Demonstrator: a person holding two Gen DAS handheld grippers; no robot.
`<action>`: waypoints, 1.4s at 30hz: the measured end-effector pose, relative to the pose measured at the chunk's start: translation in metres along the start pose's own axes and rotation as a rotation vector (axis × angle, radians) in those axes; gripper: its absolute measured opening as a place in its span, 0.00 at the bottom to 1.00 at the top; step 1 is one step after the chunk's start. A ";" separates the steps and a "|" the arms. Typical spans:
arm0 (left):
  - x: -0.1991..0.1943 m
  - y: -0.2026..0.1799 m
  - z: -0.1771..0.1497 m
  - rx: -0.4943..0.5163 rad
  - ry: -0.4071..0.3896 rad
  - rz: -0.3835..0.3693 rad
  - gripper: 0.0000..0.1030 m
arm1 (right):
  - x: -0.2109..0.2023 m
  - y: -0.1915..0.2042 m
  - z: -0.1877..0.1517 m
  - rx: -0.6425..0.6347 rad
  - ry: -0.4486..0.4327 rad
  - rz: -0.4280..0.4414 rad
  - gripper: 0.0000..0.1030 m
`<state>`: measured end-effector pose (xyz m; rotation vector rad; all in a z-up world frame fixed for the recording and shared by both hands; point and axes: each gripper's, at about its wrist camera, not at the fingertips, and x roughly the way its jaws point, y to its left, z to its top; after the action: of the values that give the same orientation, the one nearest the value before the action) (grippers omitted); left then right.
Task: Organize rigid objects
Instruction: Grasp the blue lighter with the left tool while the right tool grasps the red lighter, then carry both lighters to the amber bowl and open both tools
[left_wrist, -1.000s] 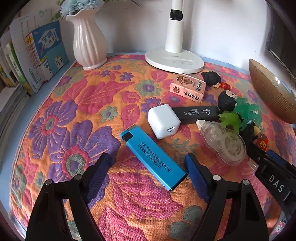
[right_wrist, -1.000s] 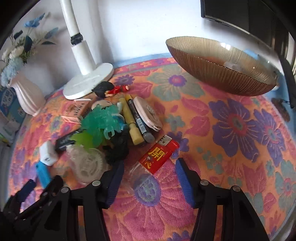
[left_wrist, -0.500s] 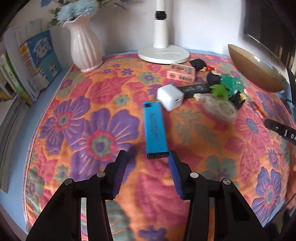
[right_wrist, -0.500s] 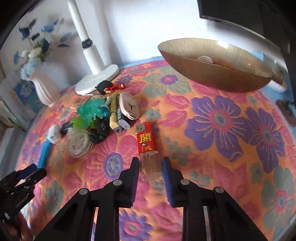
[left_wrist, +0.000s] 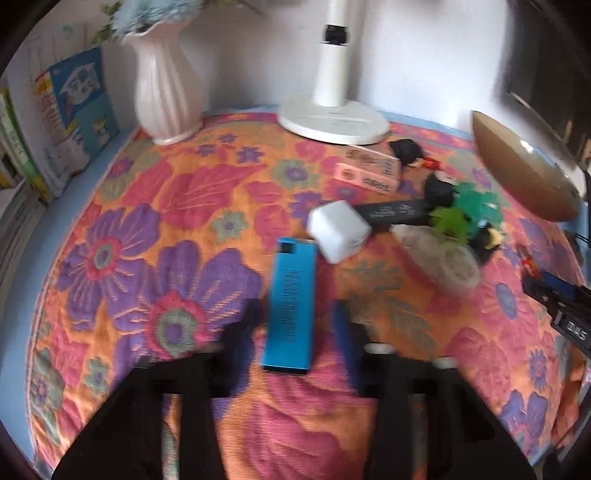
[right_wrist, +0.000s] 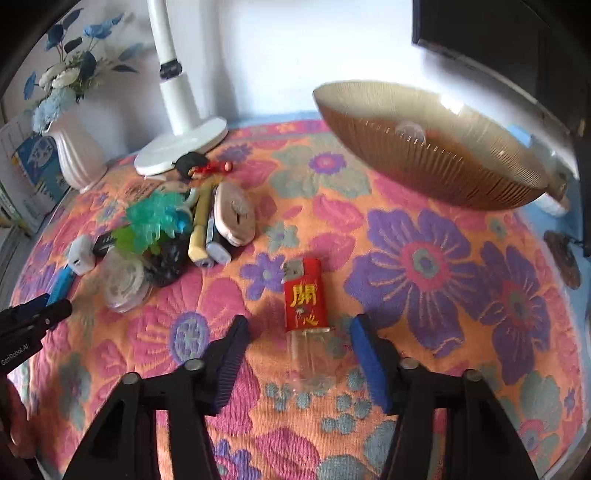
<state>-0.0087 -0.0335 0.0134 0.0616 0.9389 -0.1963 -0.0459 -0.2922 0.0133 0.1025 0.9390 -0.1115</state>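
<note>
Two grippers work over one floral cloth (right_wrist: 424, 258) that covers the whole table.

- Ribbed amber bowl (right_wrist: 443, 166): stands at the far right of the cloth, well apart from both lighters.
- White lamp base (left_wrist: 332, 122) and white fluted vase (left_wrist: 166, 92): both stand at the back edge, the vase to the left.
- Right gripper (right_wrist: 299, 326): its jaws have just been opening. The blue pads stand clear on both sides of the red lighter (right_wrist: 304, 295), with cloth visible between each pad and the lighter. The lighter lies flat, with its metal head pointing away and its clear end nearest the jaws. Nothing is gripped.
- Left gripper (left_wrist: 297, 314): its jaws have just been closing and are now drawn in about as narrow as they go. They sit either side of the near half of the blue lighter (left_wrist: 291, 299). The frame is blurred, so pad contact is not sharp.
- Blue lighter: lies on the cloth, its far end just beside the white charger cube (left_wrist: 340, 230).
- The remaining small items are clustered behind the charger.
</note>
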 end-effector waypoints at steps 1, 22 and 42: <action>-0.001 -0.004 -0.001 0.013 -0.004 0.015 0.21 | -0.001 0.002 0.000 -0.010 0.000 0.009 0.29; -0.084 -0.041 -0.034 0.065 -0.083 -0.040 0.20 | -0.066 0.003 -0.032 -0.002 0.005 0.290 0.16; -0.067 -0.021 -0.086 0.088 -0.007 -0.143 0.27 | -0.040 0.040 -0.066 -0.211 0.003 0.145 0.25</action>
<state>-0.1195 -0.0326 0.0174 0.0752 0.9283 -0.3699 -0.1163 -0.2421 0.0091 -0.0242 0.9380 0.1217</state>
